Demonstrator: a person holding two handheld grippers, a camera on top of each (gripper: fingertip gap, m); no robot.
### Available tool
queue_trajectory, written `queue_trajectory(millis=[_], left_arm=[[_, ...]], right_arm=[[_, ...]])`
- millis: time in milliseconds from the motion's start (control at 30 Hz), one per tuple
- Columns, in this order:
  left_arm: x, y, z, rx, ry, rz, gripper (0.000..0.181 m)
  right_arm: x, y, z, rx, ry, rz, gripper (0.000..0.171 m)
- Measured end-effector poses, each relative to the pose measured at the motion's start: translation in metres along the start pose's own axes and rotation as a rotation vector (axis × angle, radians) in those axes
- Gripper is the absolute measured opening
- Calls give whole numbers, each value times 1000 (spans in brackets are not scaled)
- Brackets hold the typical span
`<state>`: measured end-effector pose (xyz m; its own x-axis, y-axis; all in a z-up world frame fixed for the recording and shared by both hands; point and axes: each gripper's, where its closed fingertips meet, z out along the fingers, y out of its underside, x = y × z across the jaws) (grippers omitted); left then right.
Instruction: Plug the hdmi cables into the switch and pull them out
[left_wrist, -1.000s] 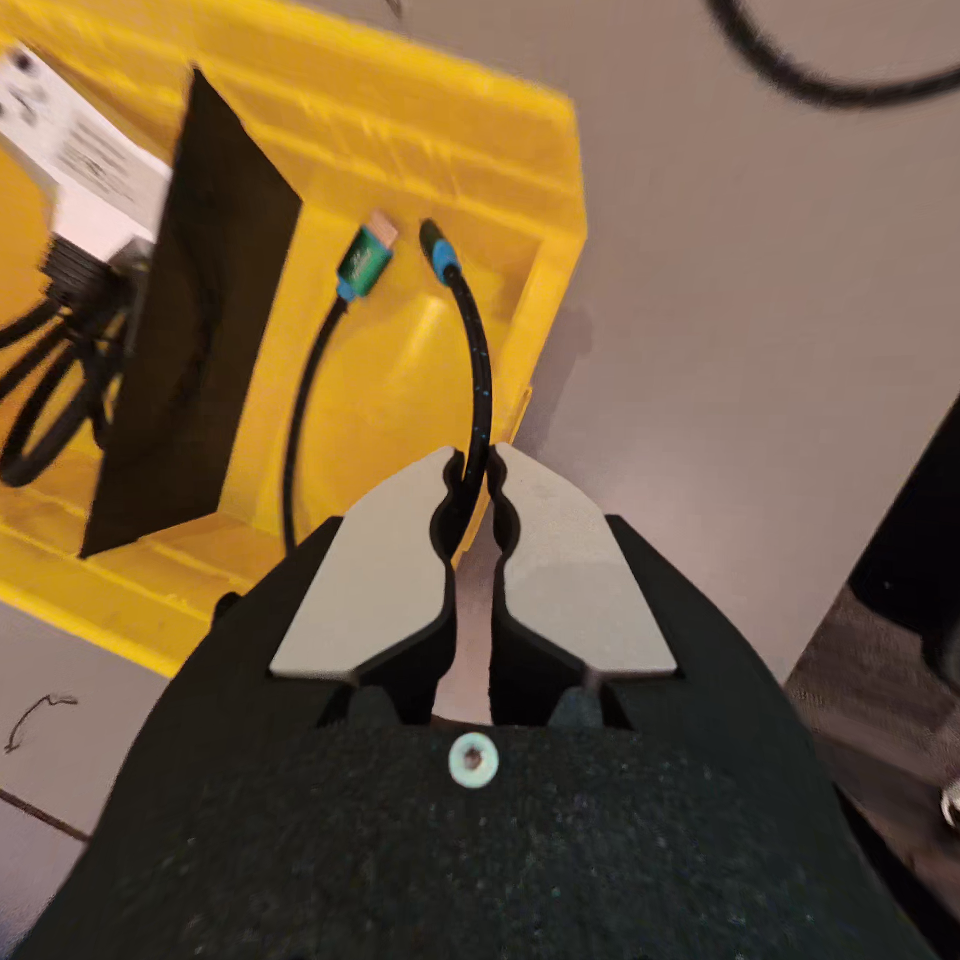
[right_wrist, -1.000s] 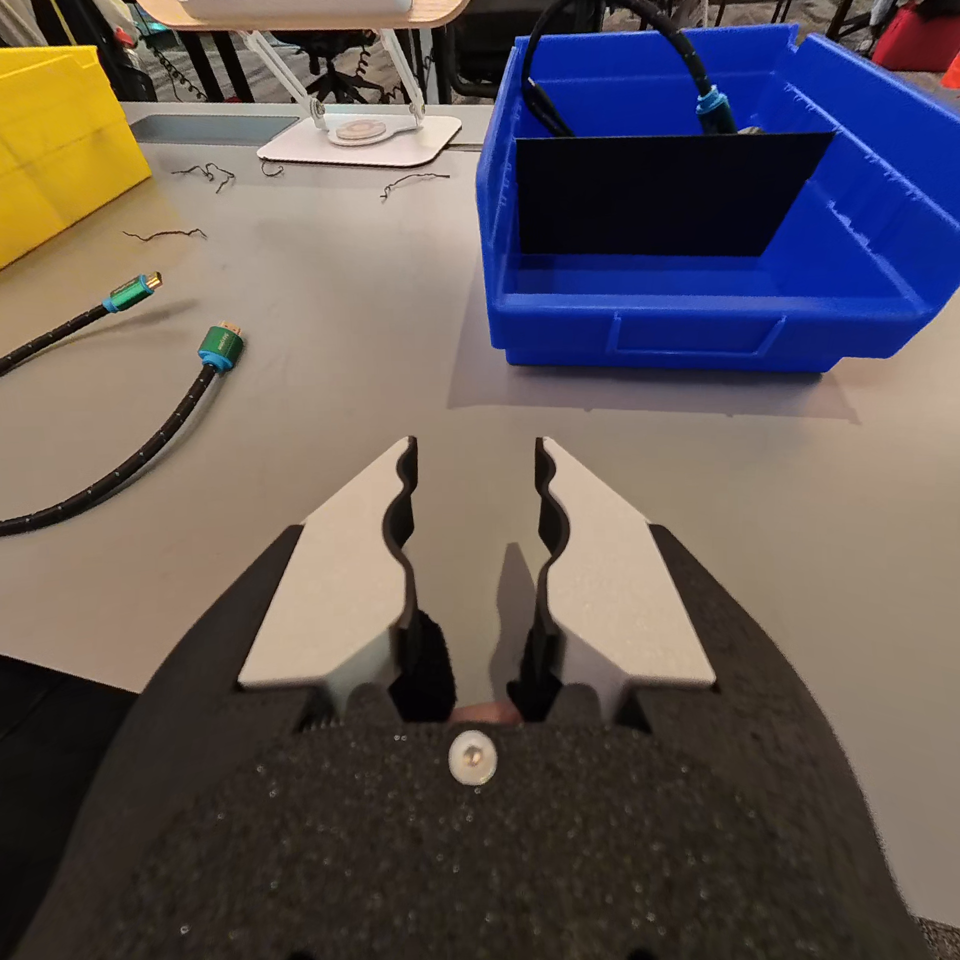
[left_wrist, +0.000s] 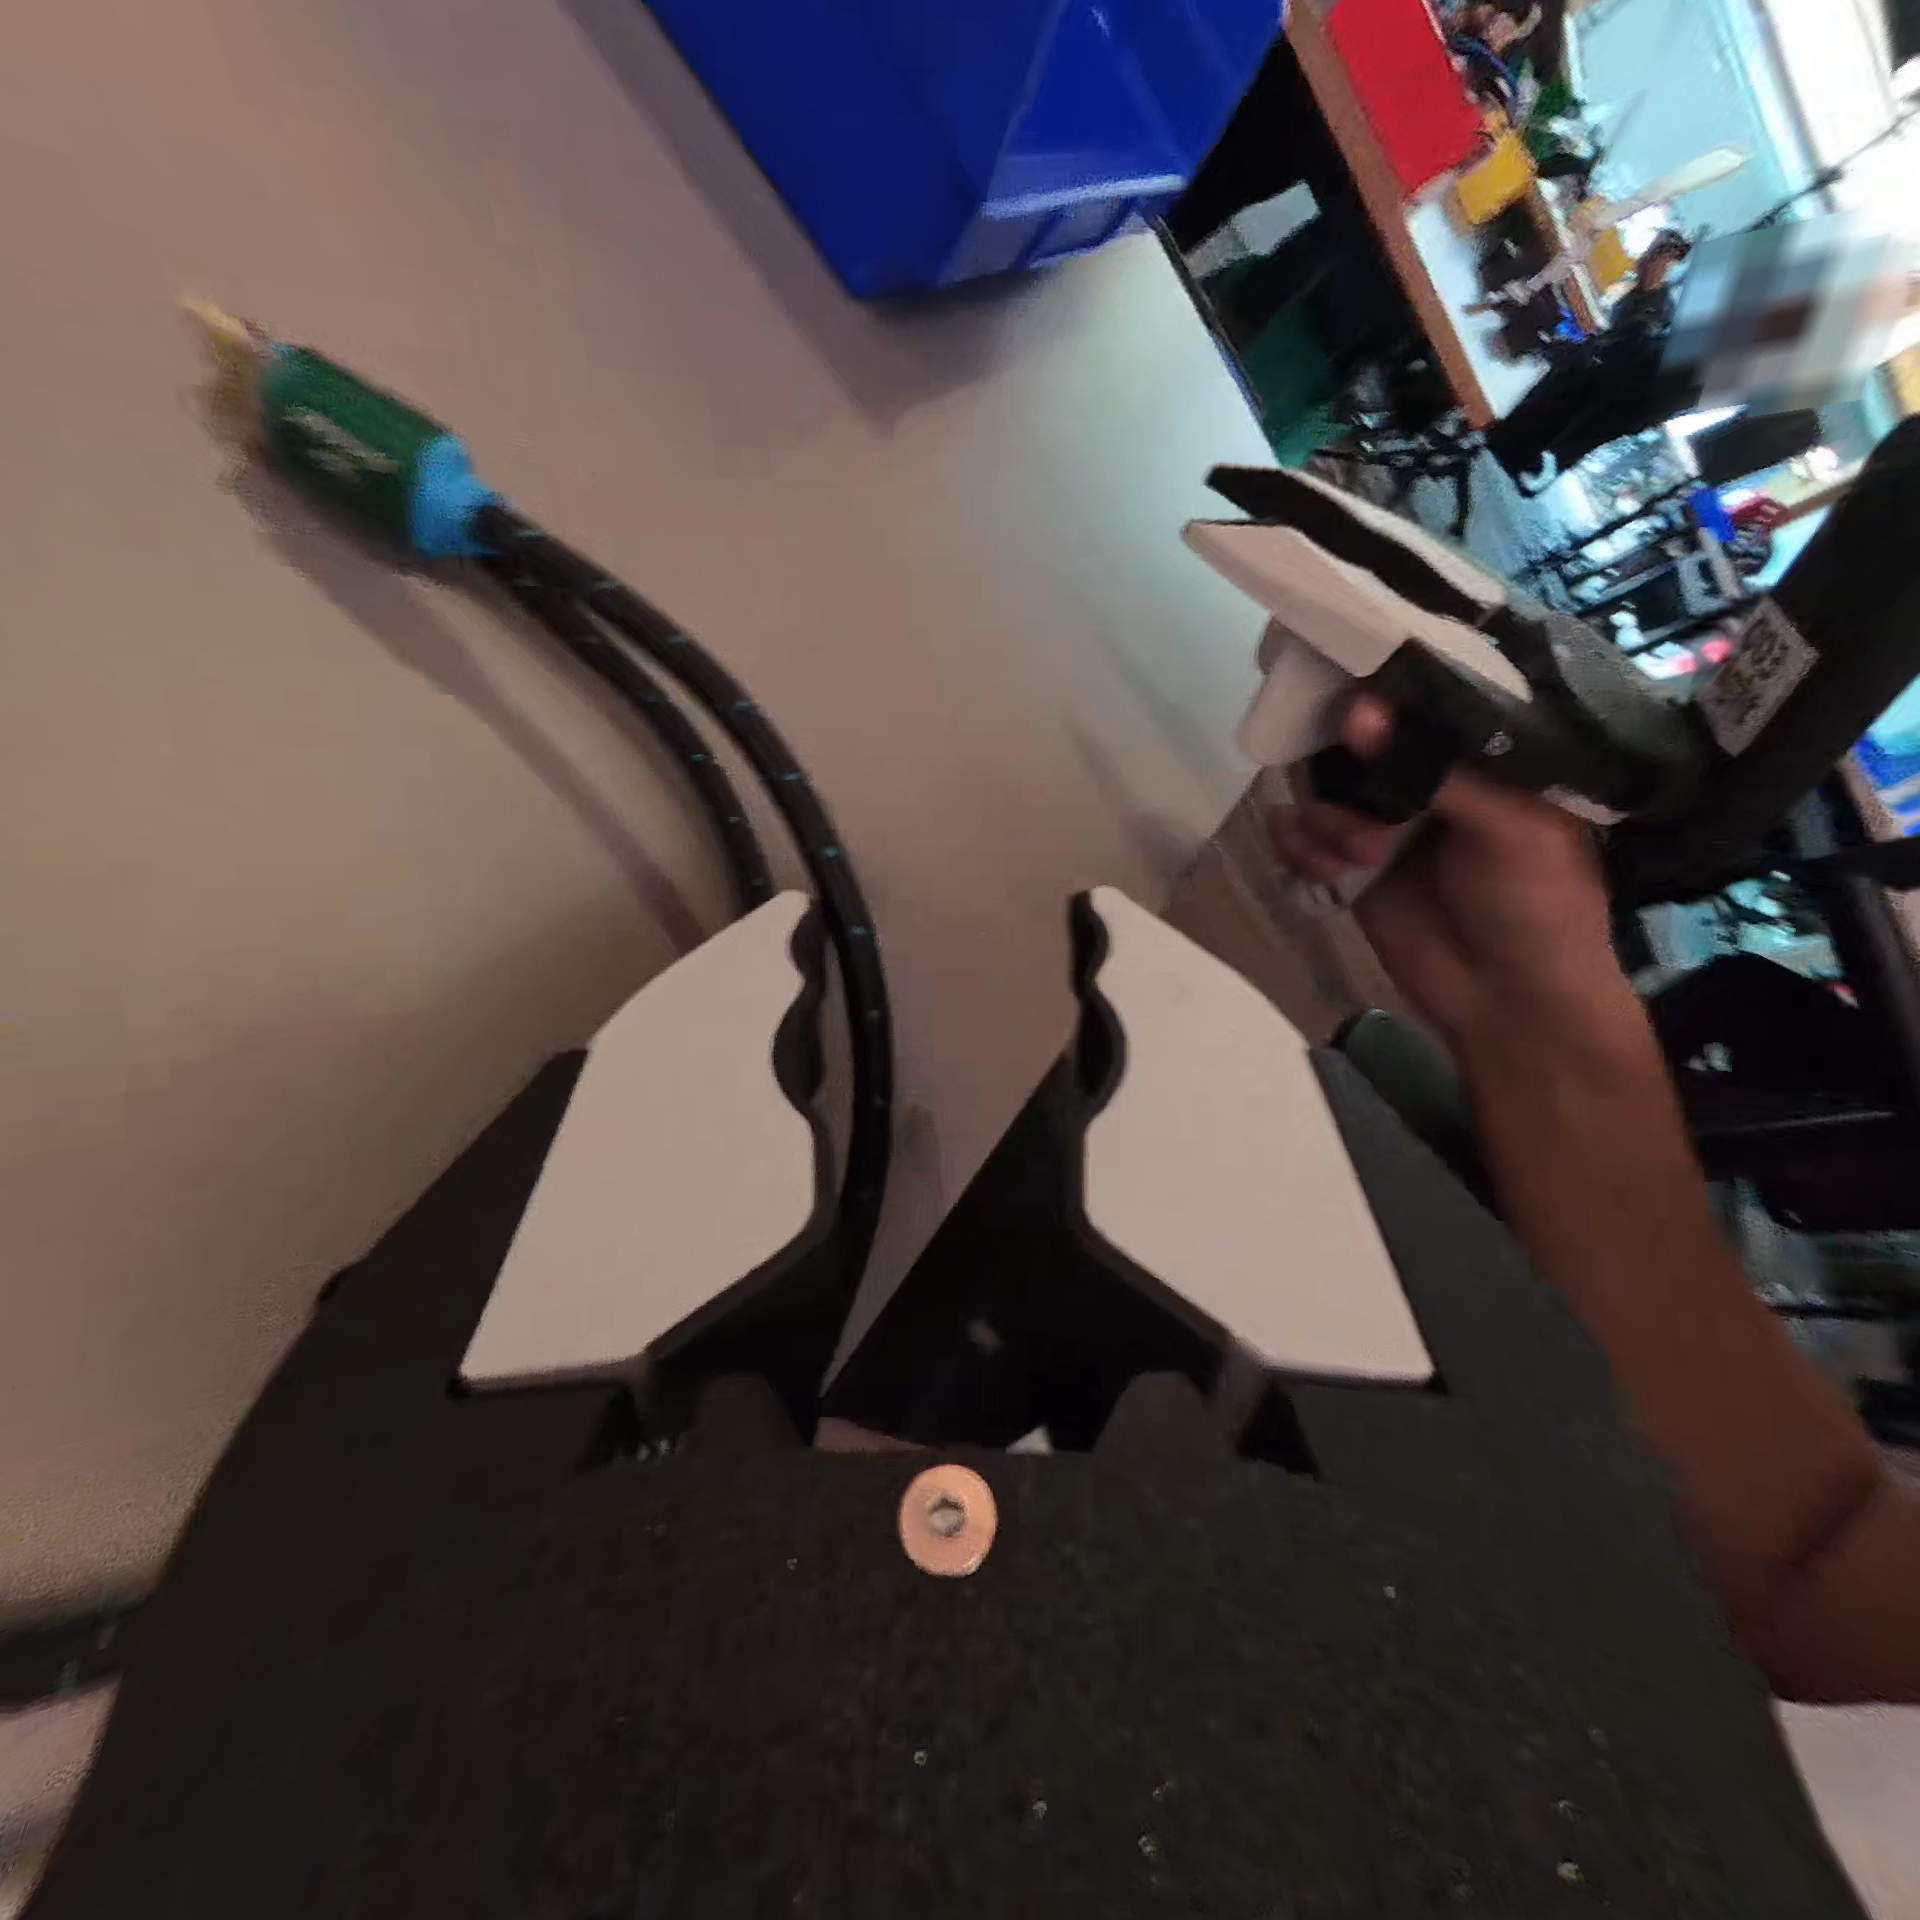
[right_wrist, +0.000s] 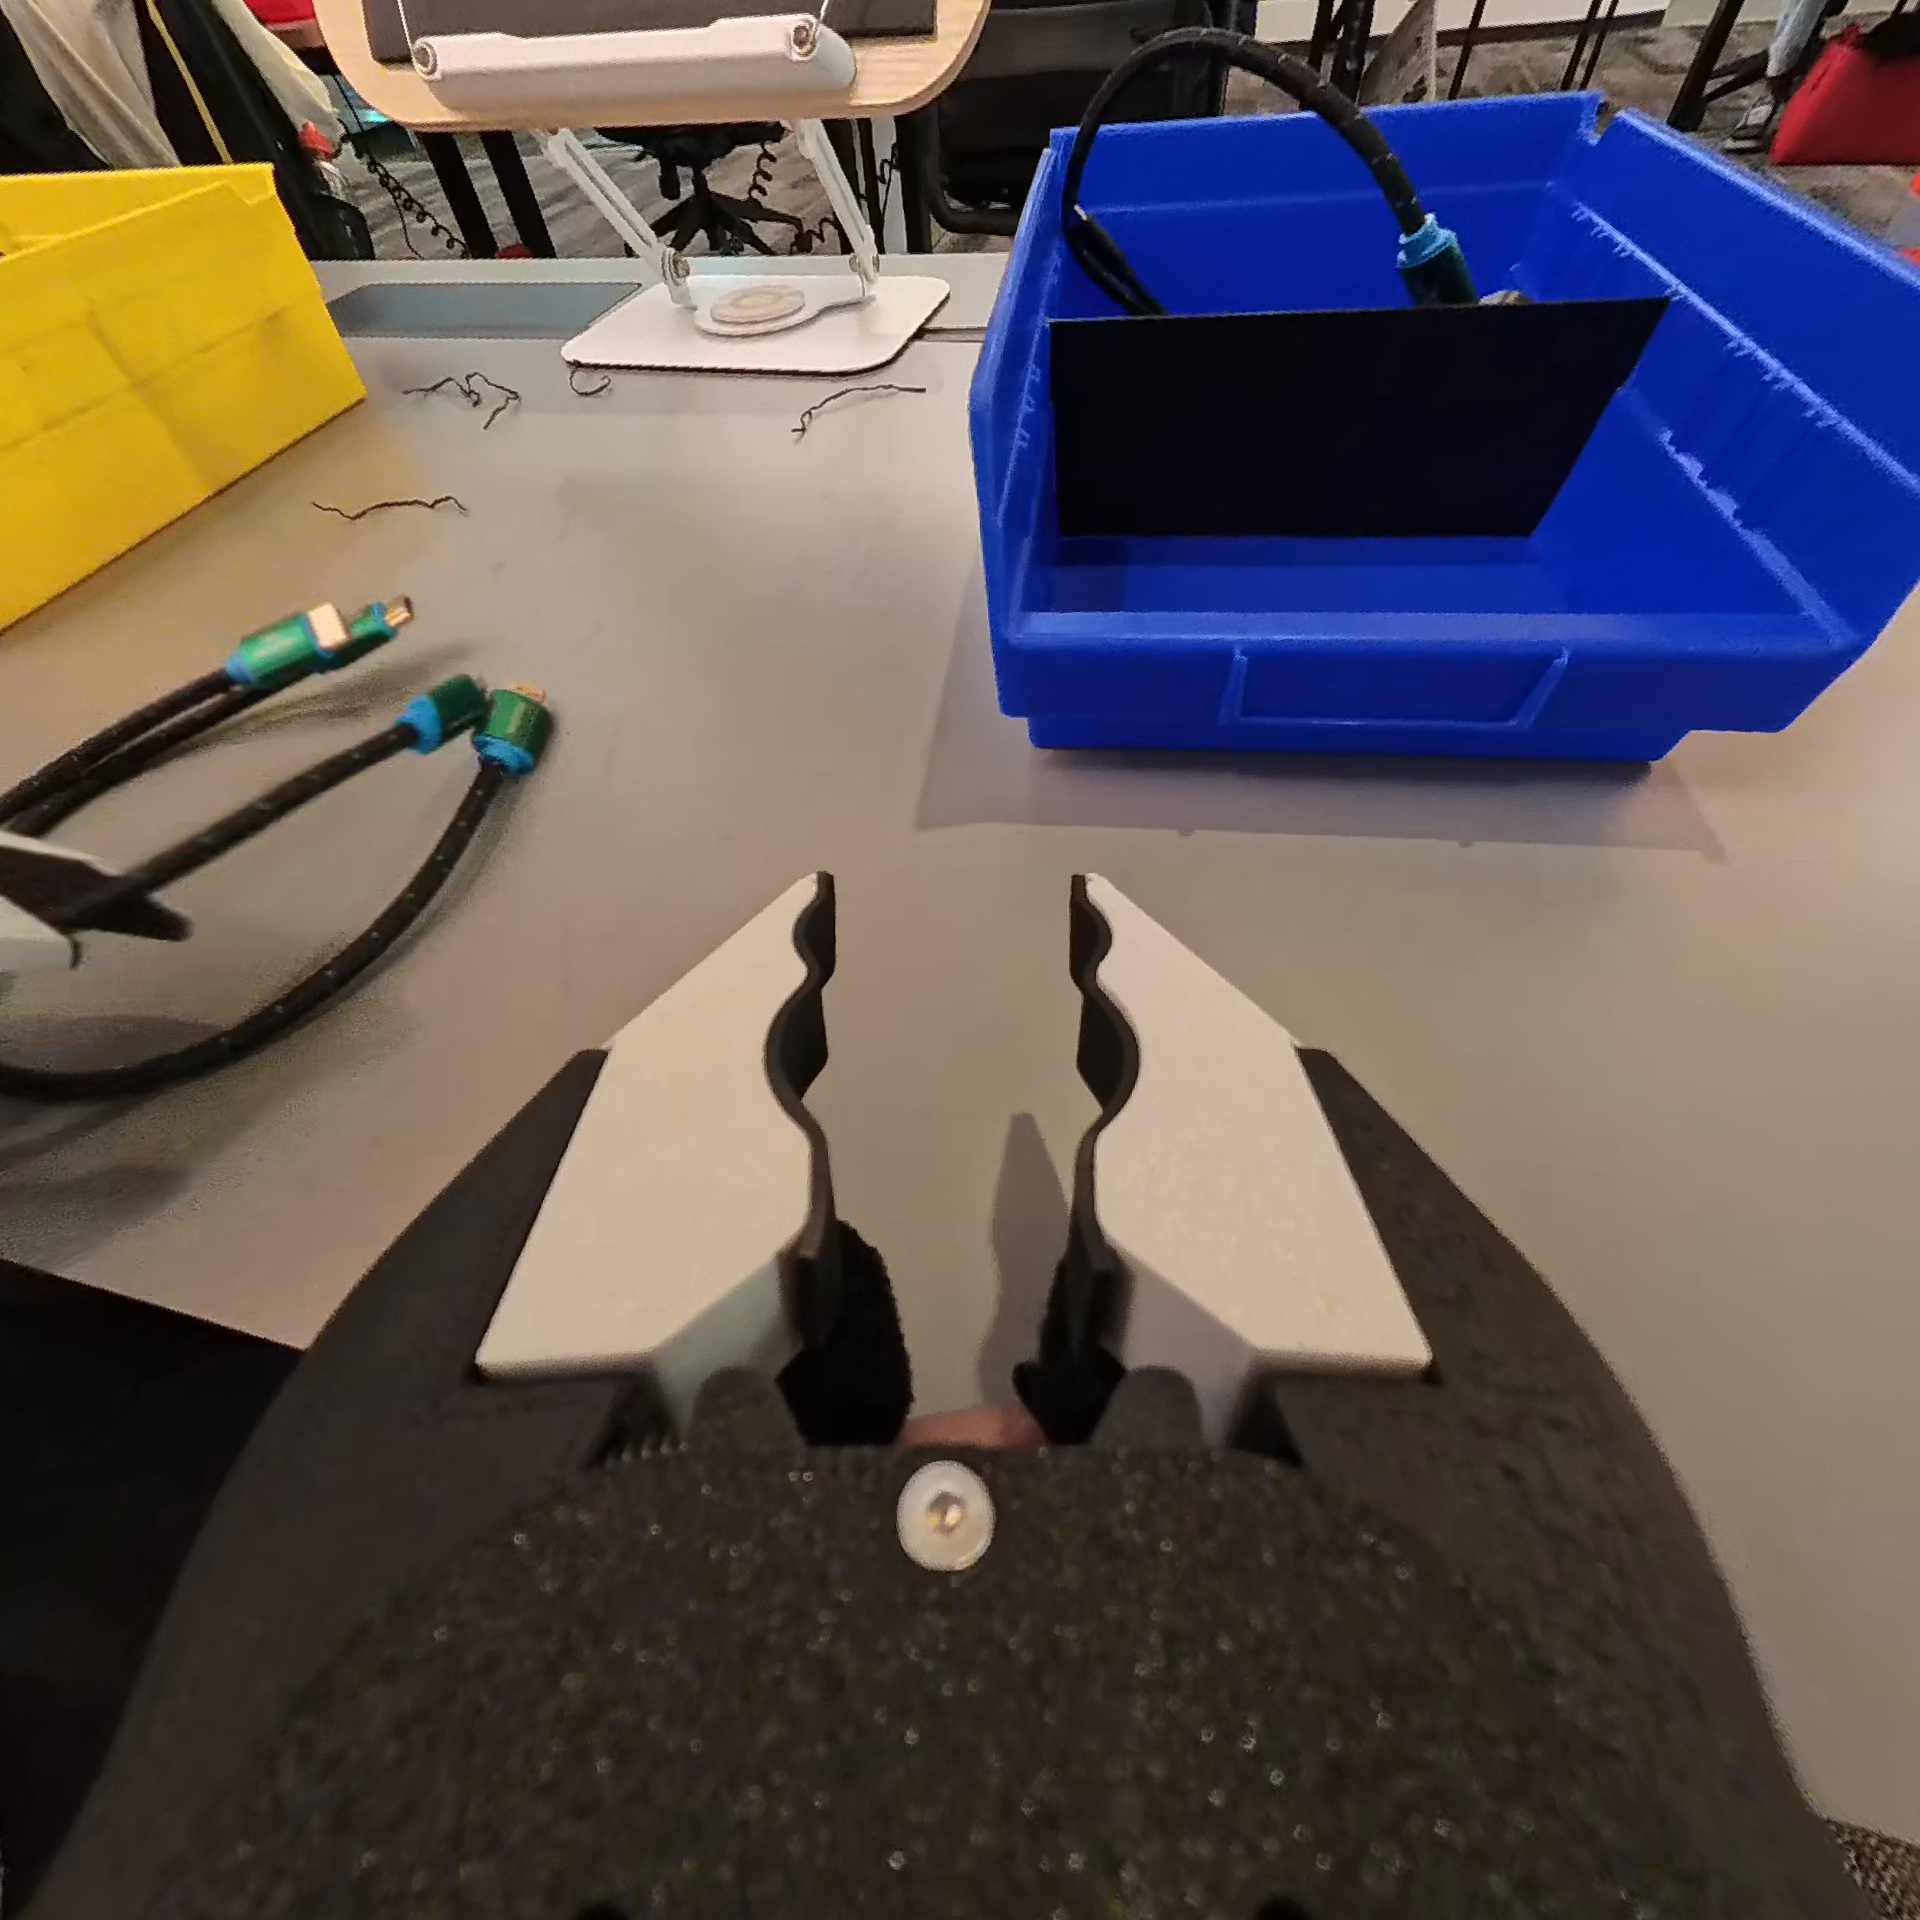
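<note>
My left gripper (left_wrist: 940, 914) is open low over the grey table (left_wrist: 312, 935). A black braided HDMI cable (left_wrist: 769, 769) runs between its fingers, against the left finger (left_wrist: 675, 1122), not pinched. Its green plug with a blue collar (left_wrist: 332, 436) lies ahead to the left, blurred. My right gripper (right_wrist: 951, 894) is open and empty above the table. In the right wrist view, several HDMI cables with green plugs (right_wrist: 514, 727) lie at the left, and the left gripper's tip (right_wrist: 62, 894) shows beside them. The switch is not in view.
A blue bin (right_wrist: 1455, 675) with a black divider (right_wrist: 1330, 416) stands ahead right, with a cable (right_wrist: 1423, 249) in its back compartment. A yellow bin (right_wrist: 135, 364) is at the far left and a white stand (right_wrist: 758, 322) at the back. A hand holds the right gripper (left_wrist: 1351, 623).
My left gripper carried the cable from the yellow bin to the table, opened and let it go. More plugs now lie at the left. The right gripper has hardly moved.
</note>
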<state>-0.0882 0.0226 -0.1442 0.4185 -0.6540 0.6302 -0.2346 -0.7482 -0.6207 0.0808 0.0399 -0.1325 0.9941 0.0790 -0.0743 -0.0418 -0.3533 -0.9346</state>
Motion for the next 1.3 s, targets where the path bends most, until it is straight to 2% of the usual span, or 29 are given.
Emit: queue_trajectory(millis=[33, 100, 233, 333, 400, 467, 500, 567, 633, 800, 933, 1000, 1067, 1133, 1200, 1300], left_arm=[[5, -1, 7, -16, 32, -8, 59], [12, -4, 9, -11, 71, 38, 68], [33, -30, -18, 159, 162, 195, 81], [45, -42, -44, 241, 238, 294, 77], [36, -40, -40, 203, 235, 274, 74], [27, -28, -21, 64, 240, 167, 87], [26, -26, -15, 17, 250, 123, 83], [33, -32, -15, 50, 307, 87, 77], [40, -38, -25, 106, 346, 136, 77], [16, -51, -65, 209, 178, 413, 75], [-28, -73, -118, 308, -24, 552, 77], [-54, -80, -146, 289, -130, 619, 77], [-80, -87, -174, 240, -223, 710, 74], [-100, -94, -197, 141, -248, 770, 71], [-129, -98, -215, -51, -269, 743, 53], [-173, -128, -236, -213, -300, 728, 58]], right_arm=[[0, 0, 0, -2, -1, -1, 44], [-2, 1, 1, -4, -4, -6, 44], [-3, 1, 1, -7, -6, -14, 44], [-2, 3, 1, -11, -7, -8, 44], [-2, 3, 2, -13, -9, -6, 44], [-2, 4, 4, -19, -8, -10, 44], [-3, 4, 4, -20, -9, -12, 44], [-5, 3, 5, -20, -13, -15, 44], [-7, 3, 5, -22, -15, -23, 44], [-4, 4, 3, -22, -6, -29, 44], [1, 5, 0, -19, 3, -16, 44], [1, 5, 0, -20, 2, -9, 44], [0, 5, 1, -21, -3, -7, 44], [-2, 6, 4, -27, -13, -9, 44], [-5, 7, 8, -35, -21, -17, 44], [-8, 8, 12, -46, -25, -30, 44]])
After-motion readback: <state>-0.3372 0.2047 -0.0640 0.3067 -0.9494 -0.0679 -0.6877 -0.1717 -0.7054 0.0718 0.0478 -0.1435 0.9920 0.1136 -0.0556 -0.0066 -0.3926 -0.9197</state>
